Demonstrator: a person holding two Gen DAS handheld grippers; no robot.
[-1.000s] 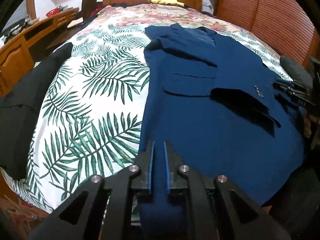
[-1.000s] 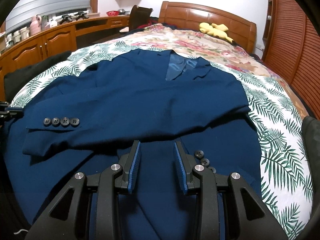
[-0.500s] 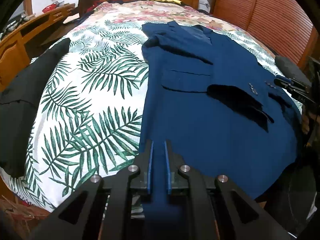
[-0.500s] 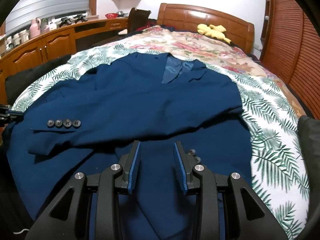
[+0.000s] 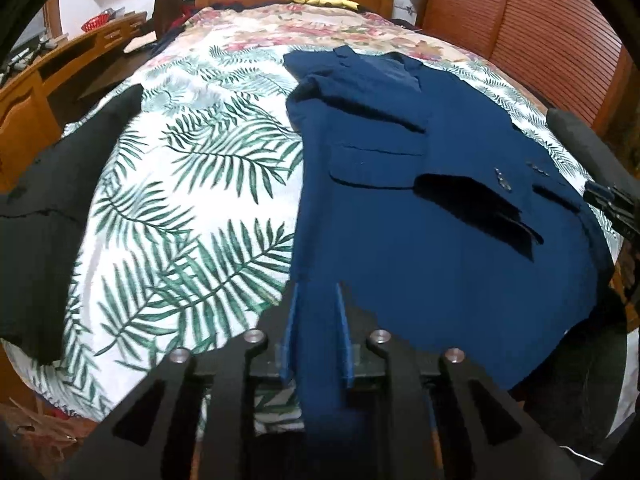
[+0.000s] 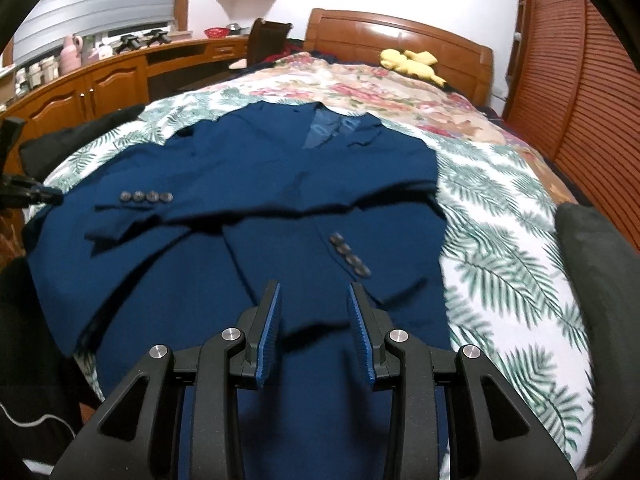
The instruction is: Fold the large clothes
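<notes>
While flat on the leaf-print bedspread [image 5: 192, 184], navy wool suit jacket [image 5: 420, 216] runs collar-far, hem-near. Left gripper [image 5: 316, 300]: jaws just opening, hem cloth loose between. Right gripper [image 6: 314, 300]: narrowly parted over hem, gripping nothing. Both equally near.

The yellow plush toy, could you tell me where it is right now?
The yellow plush toy lies at the bed's far end against the wooden headboard, beyond the blue jacket.
</notes>
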